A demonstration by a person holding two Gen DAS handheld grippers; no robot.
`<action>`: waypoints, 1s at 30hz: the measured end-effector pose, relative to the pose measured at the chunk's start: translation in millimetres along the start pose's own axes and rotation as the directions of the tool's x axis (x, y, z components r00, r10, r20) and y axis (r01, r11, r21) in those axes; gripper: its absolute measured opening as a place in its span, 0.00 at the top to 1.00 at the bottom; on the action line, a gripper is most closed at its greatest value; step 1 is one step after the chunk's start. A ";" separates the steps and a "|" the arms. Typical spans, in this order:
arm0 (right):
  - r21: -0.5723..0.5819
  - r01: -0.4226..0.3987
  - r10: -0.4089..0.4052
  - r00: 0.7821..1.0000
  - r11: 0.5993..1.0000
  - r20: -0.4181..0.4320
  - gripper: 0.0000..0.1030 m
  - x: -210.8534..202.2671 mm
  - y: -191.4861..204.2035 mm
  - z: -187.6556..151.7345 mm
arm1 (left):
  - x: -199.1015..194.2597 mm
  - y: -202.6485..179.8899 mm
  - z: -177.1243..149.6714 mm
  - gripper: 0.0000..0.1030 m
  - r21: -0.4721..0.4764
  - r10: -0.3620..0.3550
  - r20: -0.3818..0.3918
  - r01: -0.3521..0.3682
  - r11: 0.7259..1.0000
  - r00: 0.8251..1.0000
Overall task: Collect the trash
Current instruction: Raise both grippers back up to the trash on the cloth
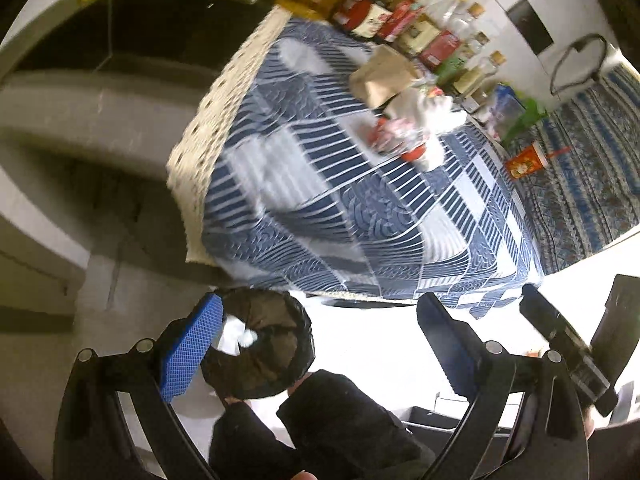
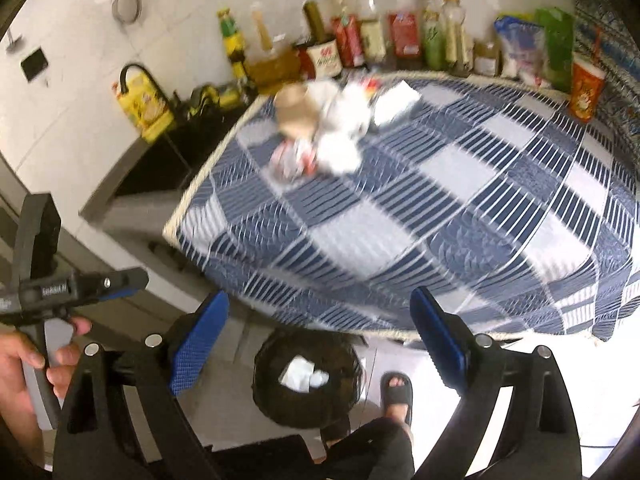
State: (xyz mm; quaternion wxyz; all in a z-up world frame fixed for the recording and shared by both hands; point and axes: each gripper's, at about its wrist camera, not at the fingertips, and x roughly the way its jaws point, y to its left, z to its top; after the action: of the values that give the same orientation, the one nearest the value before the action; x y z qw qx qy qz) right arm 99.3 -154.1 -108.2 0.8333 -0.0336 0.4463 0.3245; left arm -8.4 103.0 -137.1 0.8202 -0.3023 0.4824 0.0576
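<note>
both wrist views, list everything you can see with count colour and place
tablecloth: one, blue and white checked, covering the table
trash pile: one cluster, white tissues, brown paper, red-and-white wrapper, far part of the table
bottles: a dozen or so, mixed colours, row along the wall behind the table
cup: one, red-orange, far right table edge
oil jug: one, yellow, counter left of the table
bin: one, black liner, floor at the table's near edge, white scraps inside
foot in sandal: one, black sandal, right of the bin
left gripper: blue pads, open, empty
right gripper: blue pads, open, empty
</note>
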 end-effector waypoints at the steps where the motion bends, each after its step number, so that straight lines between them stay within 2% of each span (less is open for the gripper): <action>1: -0.010 0.008 -0.007 1.000 1.000 0.010 0.11 -2.4 -2.6 6.4 | -2.3 -6.0 4.8 0.08 0.017 0.004 0.005 -0.004 1.000 1.000; 3: -0.032 0.022 -0.021 0.999 0.999 0.025 0.07 -4.7 -7.0 18.0 | -7.9 -16.8 12.4 0.08 0.047 0.016 0.025 -0.017 0.999 1.000; 7: -0.042 0.024 -0.021 0.998 0.999 0.062 0.05 -7.6 -23.3 43.2 | -11.5 -41.1 27.9 0.08 0.100 0.033 0.056 -0.039 0.994 0.998; 13: -0.087 0.040 -0.035 0.997 0.995 0.064 0.05 7.7 -48.4 80.3 | 3.7 -70.9 47.7 0.08 0.134 0.056 0.034 -0.060 0.989 0.998; 15: -0.098 0.024 -0.017 0.998 0.995 0.066 0.05 14.2 -56.6 90.4 | 11.1 -78.9 52.3 0.08 0.136 0.059 0.028 -0.063 0.989 0.998; 21: -0.143 -0.004 0.005 1.000 0.990 0.006 0.05 56.4 -83.2 118.8 | 34.1 -95.2 71.9 0.08 0.101 0.103 0.028 -0.105 0.989 0.994; 25: -0.179 0.002 -0.003 1.000 0.984 -0.003 0.05 79.6 -97.8 138.3 | 48.8 -100.6 79.6 0.08 0.066 0.113 0.017 -0.114 0.991 0.993; 30: -0.243 -0.033 0.021 0.998 0.969 -0.053 0.05 113.4 -107.3 155.9 | 70.9 -98.6 90.5 0.08 -0.004 0.167 -0.008 -0.167 0.986 0.986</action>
State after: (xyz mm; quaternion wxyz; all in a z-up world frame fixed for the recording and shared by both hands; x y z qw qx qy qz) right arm 317.5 -126.8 -126.6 0.8070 -0.1376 0.4240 0.3873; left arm 135.5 59.0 -120.4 0.8099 -0.2628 0.5090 0.1259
